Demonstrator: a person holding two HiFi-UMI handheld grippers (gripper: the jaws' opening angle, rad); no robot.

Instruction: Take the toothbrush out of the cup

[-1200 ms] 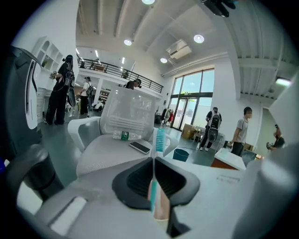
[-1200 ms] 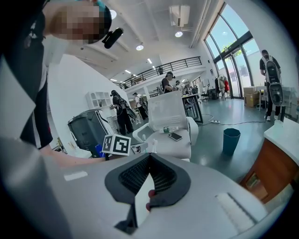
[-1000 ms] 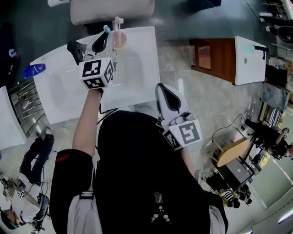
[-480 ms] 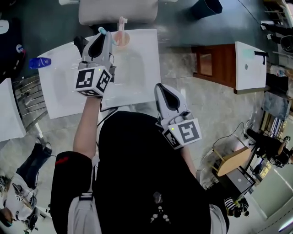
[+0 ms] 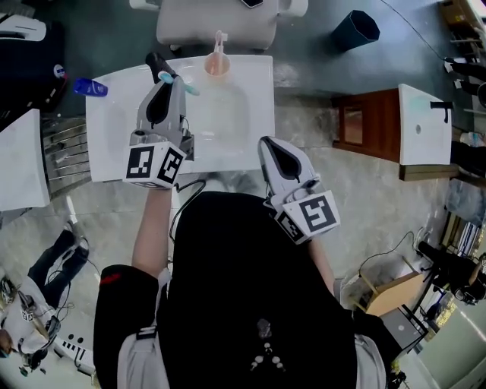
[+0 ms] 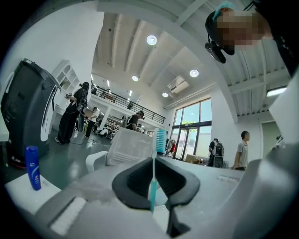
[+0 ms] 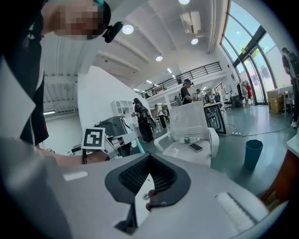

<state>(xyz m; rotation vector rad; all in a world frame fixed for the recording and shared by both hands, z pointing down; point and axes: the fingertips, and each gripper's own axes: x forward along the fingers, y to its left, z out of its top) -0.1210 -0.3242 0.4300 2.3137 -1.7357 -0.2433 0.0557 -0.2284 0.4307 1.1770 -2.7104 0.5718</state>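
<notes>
While holding the toothbrush [image 6: 153,189] clear of the cup [image 5: 217,65], clenching the left gripper [image 5: 169,78] on its thin handle against slipping; resting the right gripper [image 7: 148,179] closed, empty, aside.

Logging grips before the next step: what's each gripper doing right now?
Left gripper: closed on the teal-and-white plastic toothbrush.
Right gripper: closed, empty.

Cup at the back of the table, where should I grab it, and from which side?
Take the cup across its round wall, below the rim, coming from the near side over the table. It stands upright, mouth up, with a thin white item poking out of the top. A white chair crowds its far side, so a side grip from the front looks clearest.
</notes>
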